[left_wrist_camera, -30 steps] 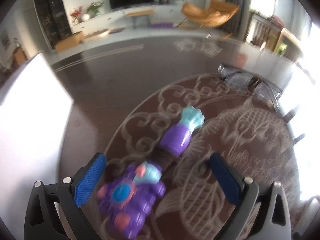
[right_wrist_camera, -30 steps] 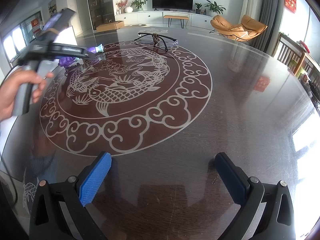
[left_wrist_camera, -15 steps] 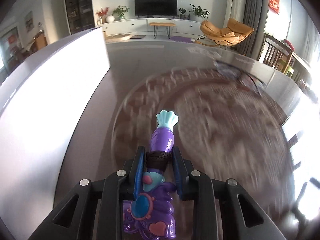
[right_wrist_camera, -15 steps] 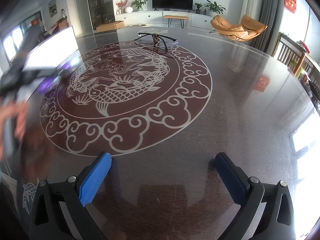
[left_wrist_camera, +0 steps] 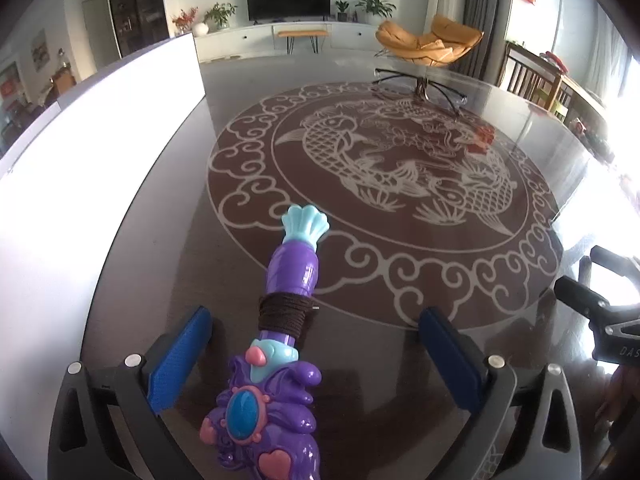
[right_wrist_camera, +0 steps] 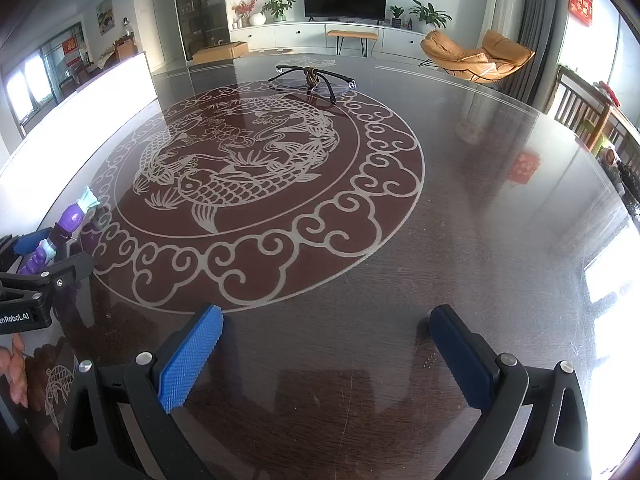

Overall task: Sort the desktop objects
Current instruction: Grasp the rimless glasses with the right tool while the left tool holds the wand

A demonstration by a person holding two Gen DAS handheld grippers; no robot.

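A purple toy wand (left_wrist_camera: 294, 268) with teal ends and a dark cord wound round its middle lies on the dark table (left_wrist_camera: 168, 240), beside the koi medallion. My left gripper (left_wrist_camera: 314, 316) straddles it. The jaws are opening, and the blue pads (left_wrist_camera: 180, 352) stand well clear of the wand on both sides. The right wrist view shows the same wand (right_wrist_camera: 74, 216) and left gripper (right_wrist_camera: 50, 254) at the table's left edge. My right gripper (right_wrist_camera: 326, 314) hovers open over bare table with nothing between its fingers.
Black-framed glasses (right_wrist_camera: 316, 76) lie at the far side of the medallion, also in the left wrist view as glasses (left_wrist_camera: 420, 88). A tall white panel (left_wrist_camera: 100, 160) runs along the table's left side. A person's hand (right_wrist_camera: 16, 376) holds the left gripper's handle.
The left gripper closed on the wand, carried it across the table toward the near left by the white panel, and now stands open with the wand lying between its pads. The right gripper stayed put.
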